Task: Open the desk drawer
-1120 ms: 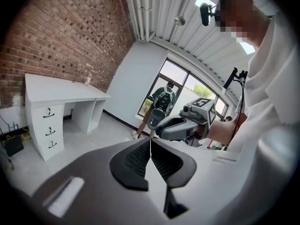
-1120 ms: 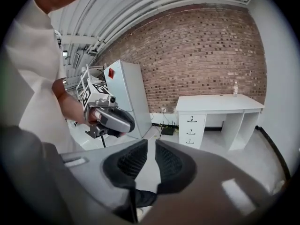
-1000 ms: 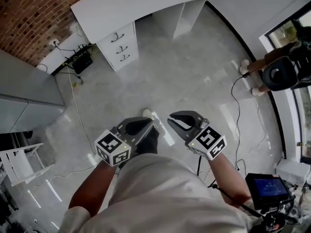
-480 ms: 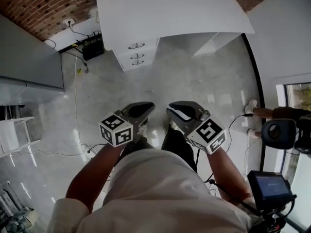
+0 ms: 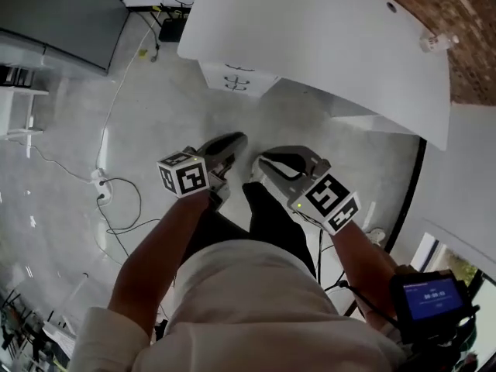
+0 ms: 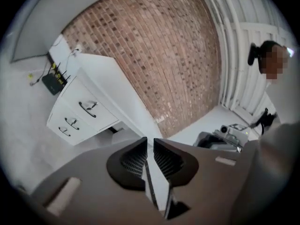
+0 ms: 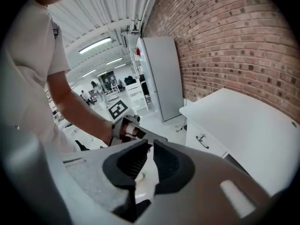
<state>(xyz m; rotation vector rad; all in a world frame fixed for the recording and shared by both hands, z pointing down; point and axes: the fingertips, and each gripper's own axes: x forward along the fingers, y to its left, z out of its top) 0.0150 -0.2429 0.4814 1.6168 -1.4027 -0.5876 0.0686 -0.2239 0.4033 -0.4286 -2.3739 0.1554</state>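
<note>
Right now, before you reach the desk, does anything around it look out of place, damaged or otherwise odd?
Nothing looks damaged. The desk has its three drawers shut and flush, with the handles level. The only untidy thing is the loose cables trailing across the floor to the person's left.

A white flat-topped desk (image 5: 325, 37) and its white three-drawer unit (image 6: 96, 116) are set off by dark curved handles (image 6: 87, 108). A red-brown brick wall (image 6: 164, 55) is lined with pale mortar. Black-and-white square markers (image 5: 186, 178) are borne by the dark grey left gripper (image 5: 231, 141) and the lighter grey right gripper (image 5: 267, 161)
</note>
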